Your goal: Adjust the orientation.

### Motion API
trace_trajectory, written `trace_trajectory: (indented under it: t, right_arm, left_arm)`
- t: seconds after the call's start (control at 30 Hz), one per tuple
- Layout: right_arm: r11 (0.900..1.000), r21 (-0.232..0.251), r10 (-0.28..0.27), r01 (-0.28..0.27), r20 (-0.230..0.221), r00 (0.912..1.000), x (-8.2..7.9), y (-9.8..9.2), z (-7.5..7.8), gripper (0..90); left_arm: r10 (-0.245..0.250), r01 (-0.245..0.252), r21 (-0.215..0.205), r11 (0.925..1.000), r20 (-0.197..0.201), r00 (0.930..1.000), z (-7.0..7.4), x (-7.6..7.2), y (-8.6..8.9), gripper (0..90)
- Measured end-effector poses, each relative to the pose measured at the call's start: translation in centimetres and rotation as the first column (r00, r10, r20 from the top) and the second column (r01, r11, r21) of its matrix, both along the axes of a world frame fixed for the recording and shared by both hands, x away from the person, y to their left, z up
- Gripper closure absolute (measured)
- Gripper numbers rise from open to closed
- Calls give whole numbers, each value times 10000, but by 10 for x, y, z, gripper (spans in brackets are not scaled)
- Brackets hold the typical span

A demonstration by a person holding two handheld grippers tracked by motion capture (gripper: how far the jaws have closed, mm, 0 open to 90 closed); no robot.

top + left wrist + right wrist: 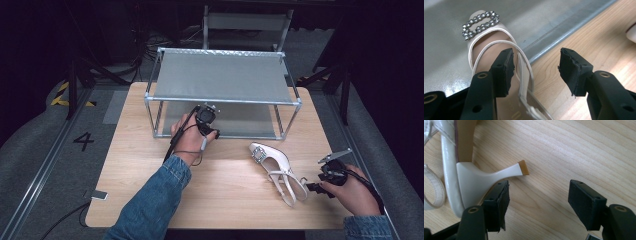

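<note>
A cream slingback shoe [484, 37] with a rhinestone buckle lies on the grey lower shelf [446, 55] of the rack, its heel end sticking out over the shelf's front edge. My left gripper [536, 60] stands open just behind it; the thin strap runs beside the left pad and nothing is pressed. In the high view the left gripper [206, 116] is at the rack's front. A second matching shoe [277, 170] lies on its side on the table. My right gripper [539, 192] is open right behind its slim heel [506, 172], not touching it.
The two-tier metal rack [222, 100] takes up the back half of the wooden table [150, 170]. A small flat device [99, 195] lies at the front left corner. A grey chair [247, 22] stands behind the table.
</note>
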State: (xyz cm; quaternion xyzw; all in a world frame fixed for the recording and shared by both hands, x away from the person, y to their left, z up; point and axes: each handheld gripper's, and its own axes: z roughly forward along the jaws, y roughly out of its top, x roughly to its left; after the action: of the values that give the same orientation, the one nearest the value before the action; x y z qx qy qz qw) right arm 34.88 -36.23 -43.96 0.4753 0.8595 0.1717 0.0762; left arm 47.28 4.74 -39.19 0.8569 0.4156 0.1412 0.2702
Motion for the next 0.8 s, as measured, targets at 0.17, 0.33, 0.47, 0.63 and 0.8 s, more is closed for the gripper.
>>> trace_trajectory:
  t: [0.17, 0.33, 0.47, 0.63, 0.8]
  right_arm:
    - [10000, -10, 66, -66, 11, 10000, 2, 2, -1, 345]
    - [9999, -14, 114, -114, 16, 9999, 4, 4, -1, 344]
    - [9998, -4, 182, -182, 30, 9998, 5, 5, -1, 343]
    - [9999, 14, 166, -166, 7, 9999, 6, 5, -2, 342]
    - [9999, 8, 153, -153, 7, 9999, 6, 6, -2, 339]
  left_arm:
    - [-154, 231, -862, 9960, 896, 9959, 17, -12, 5, 456]
    - [-135, 267, -1189, 9925, 1109, 9937, 31, -25, 12, 447]
    - [-199, 313, -1129, 9931, 1007, 9947, 36, -40, 19, 433]
    - [-138, 244, -1190, 9926, 889, 9959, 36, -57, 29, 399]
    - [199, -133, -1234, 9923, 525, 9984, 26, -80, 42, 371]
